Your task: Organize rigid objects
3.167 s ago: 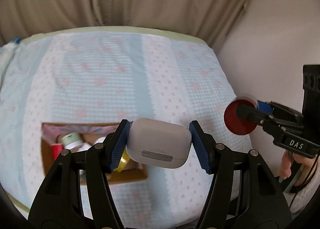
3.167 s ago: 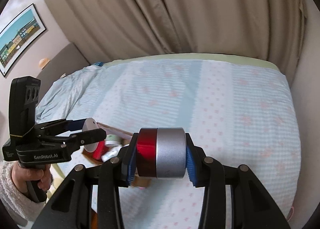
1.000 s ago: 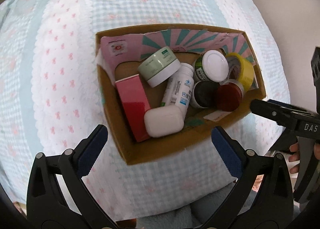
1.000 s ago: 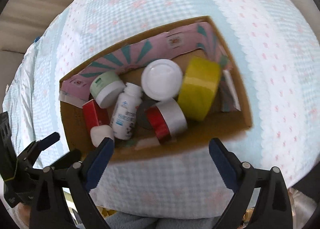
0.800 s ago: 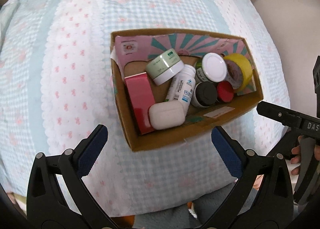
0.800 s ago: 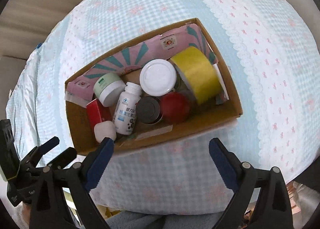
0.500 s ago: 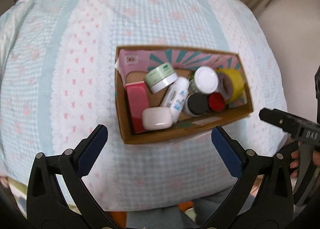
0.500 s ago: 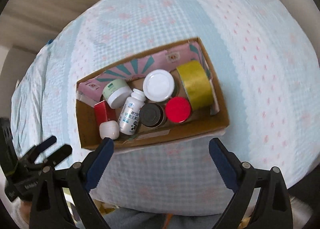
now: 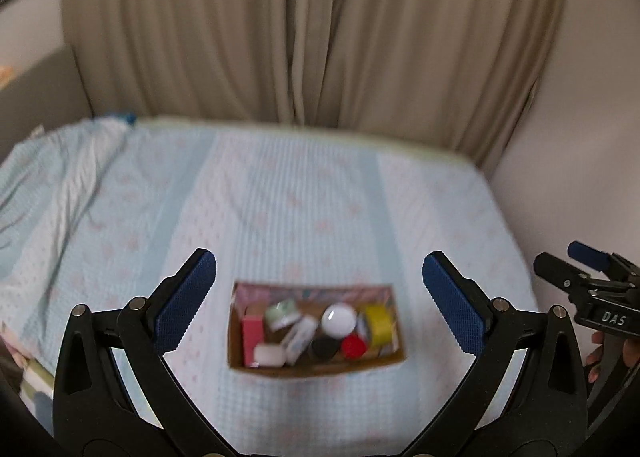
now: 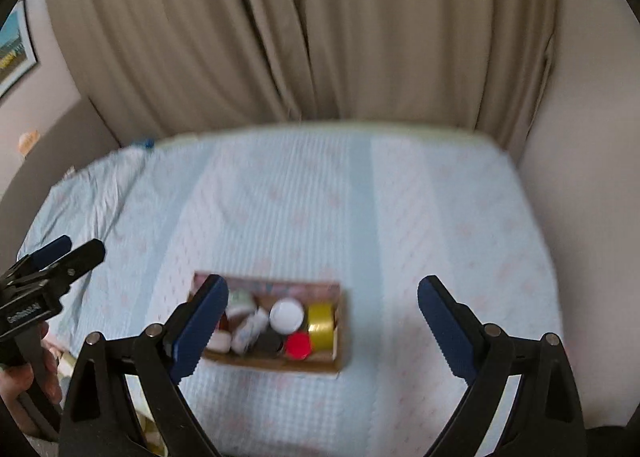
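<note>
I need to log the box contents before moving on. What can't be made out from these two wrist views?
- Left wrist view: labels on the white bottle and green-lidded jar are lost to motion blur and small size.
- Right wrist view: the left end of the cardboard box, with the red carton, sits behind the right gripper's blue finger pad.
- Both views: the box floor is covered by the items.
- Left gripper: open, holding nothing.

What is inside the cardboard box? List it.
The brown cardboard box holds a yellow tape roll, white-lidded jar, red-capped jar, pink carton, white case; anything beneath is hidden.
</note>
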### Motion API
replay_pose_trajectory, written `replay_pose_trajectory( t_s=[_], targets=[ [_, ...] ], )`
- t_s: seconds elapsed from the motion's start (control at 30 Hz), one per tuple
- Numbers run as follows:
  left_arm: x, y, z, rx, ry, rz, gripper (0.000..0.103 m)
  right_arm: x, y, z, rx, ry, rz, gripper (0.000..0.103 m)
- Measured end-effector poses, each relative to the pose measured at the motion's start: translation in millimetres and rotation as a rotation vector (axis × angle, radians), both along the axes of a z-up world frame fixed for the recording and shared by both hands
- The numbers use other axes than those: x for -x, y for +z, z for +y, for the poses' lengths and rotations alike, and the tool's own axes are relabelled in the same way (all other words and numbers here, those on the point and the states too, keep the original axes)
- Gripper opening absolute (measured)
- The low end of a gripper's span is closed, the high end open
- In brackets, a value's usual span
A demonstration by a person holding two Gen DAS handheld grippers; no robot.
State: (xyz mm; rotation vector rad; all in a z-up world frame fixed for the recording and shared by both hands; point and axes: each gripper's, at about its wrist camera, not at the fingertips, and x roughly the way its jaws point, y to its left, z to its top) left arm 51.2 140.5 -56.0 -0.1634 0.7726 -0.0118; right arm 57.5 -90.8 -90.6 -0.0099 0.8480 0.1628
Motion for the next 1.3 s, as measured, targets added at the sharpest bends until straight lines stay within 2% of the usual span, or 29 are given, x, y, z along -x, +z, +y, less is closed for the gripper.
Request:
replay_pose_trajectory(
  t_s=[0.13,0.27,0.4,0.63,1.3],
  targets=[
    [30,40,-22,-0.036,-0.007,-0.124,0.103,24,35,-10,0.016,-0.022,-0.104,0.095],
    [49,48,-40,-0.08,-0.013,-0.164,0.103,44,46,-17,0.024,-0.033,-0.156,0.095],
    [62,50,-45,-0.062,-0.001,-0.18,0.103,58,49,-24,0.017,-0.053,-0.21,0.095],
    [68,52,-49,-0.058,0.012,-0.201,0.103,60,53,-30,0.024,-0.061,-0.24,0.095],
    [70,49,-50,-0.097,-0.013,-0.206,0.103,60,48,-28,0.025,-0.074,-0.242,0.095]
  ],
)
